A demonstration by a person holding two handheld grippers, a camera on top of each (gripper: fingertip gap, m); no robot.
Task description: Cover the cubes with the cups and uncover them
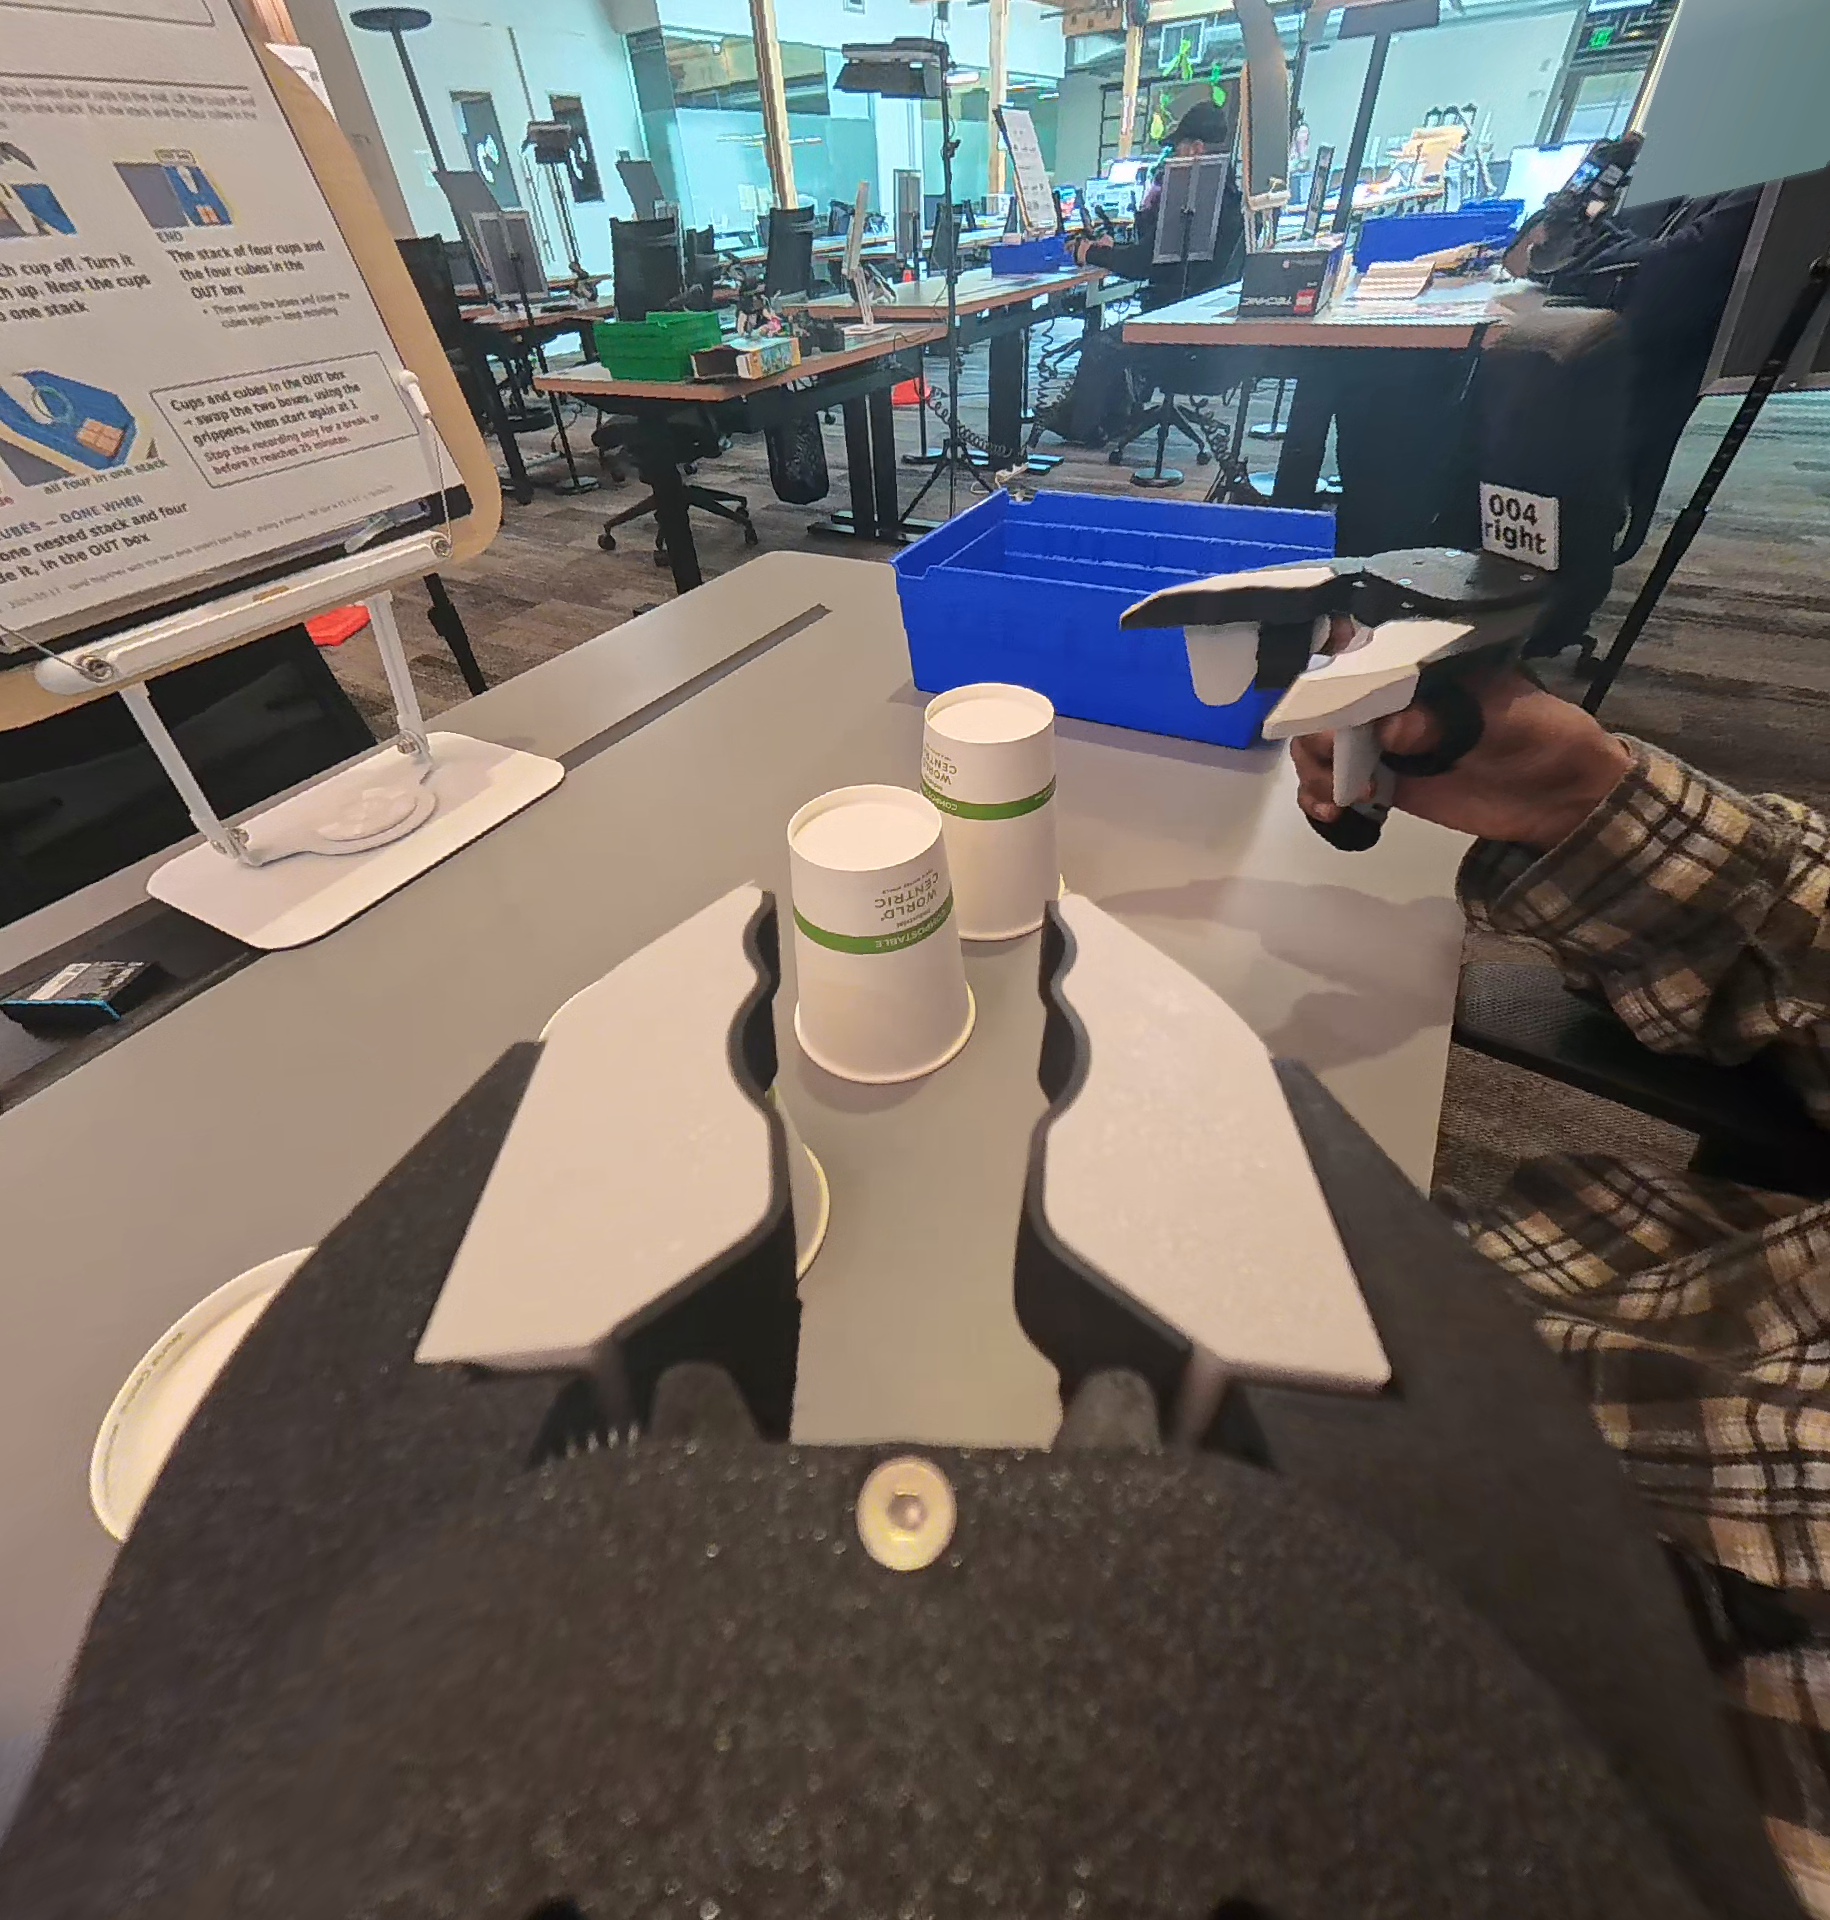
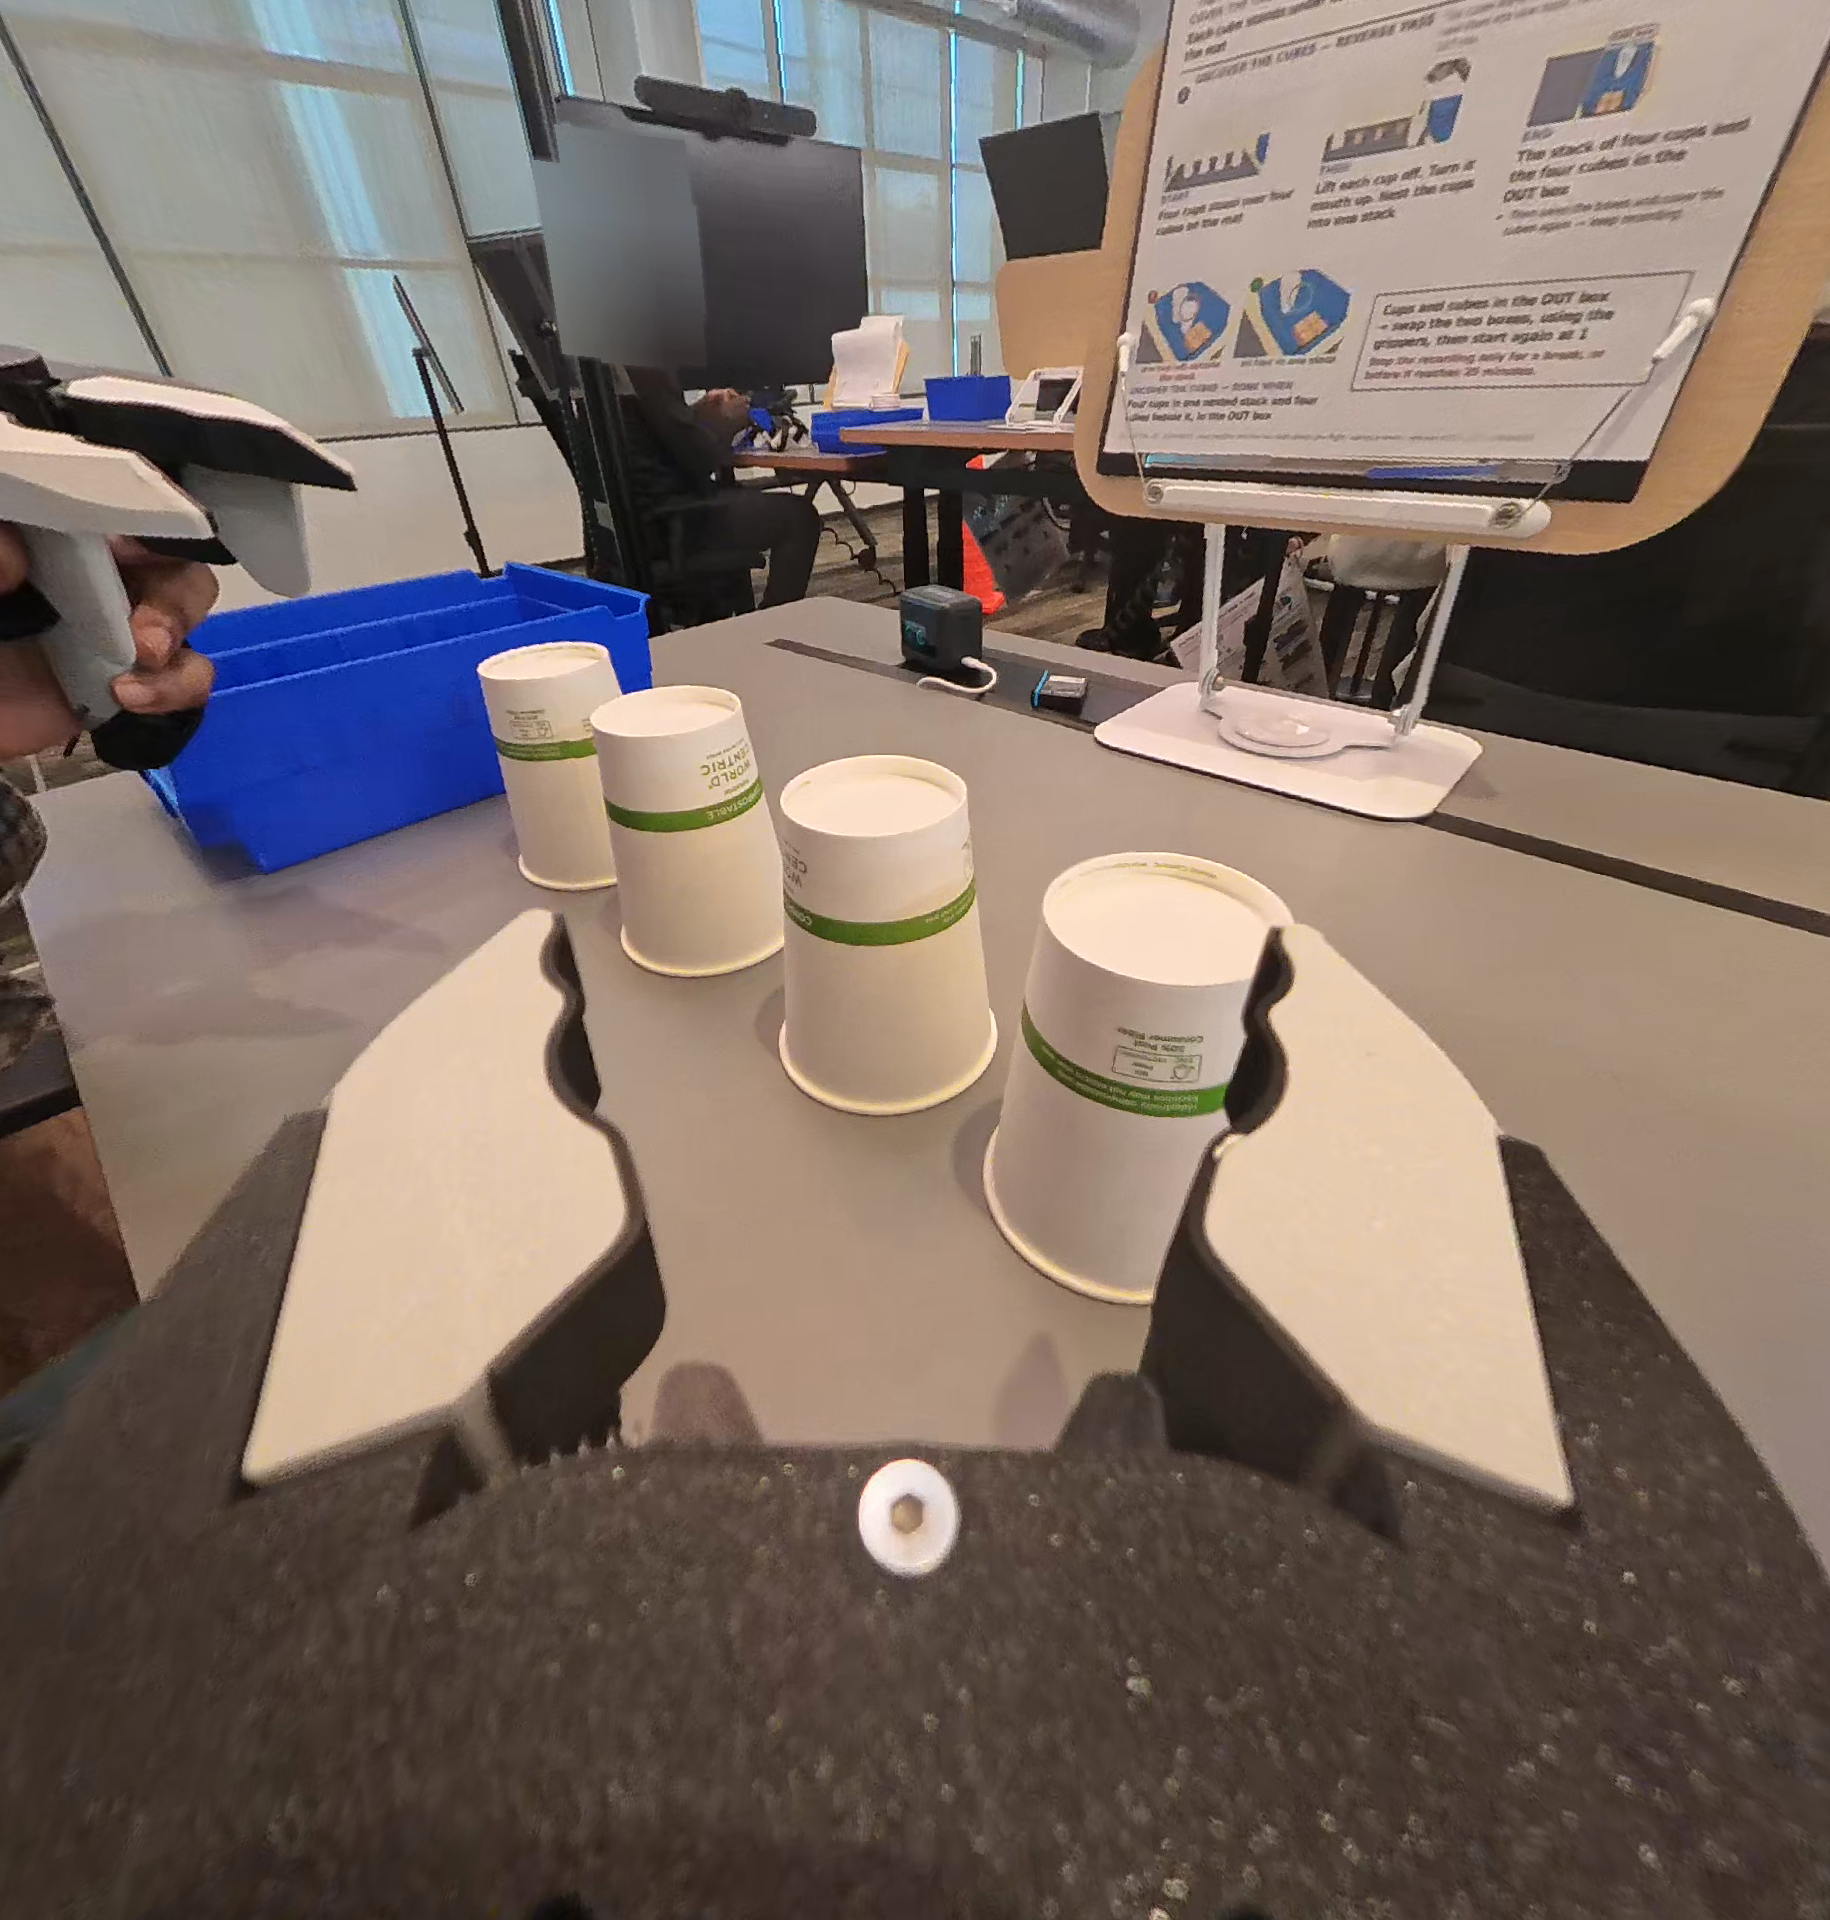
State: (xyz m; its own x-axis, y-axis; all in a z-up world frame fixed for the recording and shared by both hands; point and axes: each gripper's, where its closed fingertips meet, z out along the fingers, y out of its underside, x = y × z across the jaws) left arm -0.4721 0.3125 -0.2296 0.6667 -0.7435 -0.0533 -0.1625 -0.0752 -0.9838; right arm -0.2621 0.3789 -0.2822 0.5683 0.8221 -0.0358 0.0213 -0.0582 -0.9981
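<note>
Four cups sit upside down in a row on the table (image 2: 1513, 1039), likely hiding the cubes.

Going left to right from the blue bin (image 2: 371, 717): cup one (image 2: 552, 790) is next to it, then cup two (image 2: 687, 842), cup three (image 2: 880, 935), and cup four (image 2: 1119, 1081) farthest away. No cubes show. The left gripper (image 1: 906, 1023) and right gripper (image 2: 916, 1049) are both wide and hold nothing, ready to lift.

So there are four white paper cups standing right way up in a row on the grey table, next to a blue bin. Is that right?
Not quite. The four cups do stand in a row on the grey table beside the blue bin, but the right wrist view shows them upside down, mouths on the table and closed bases on top.
</note>
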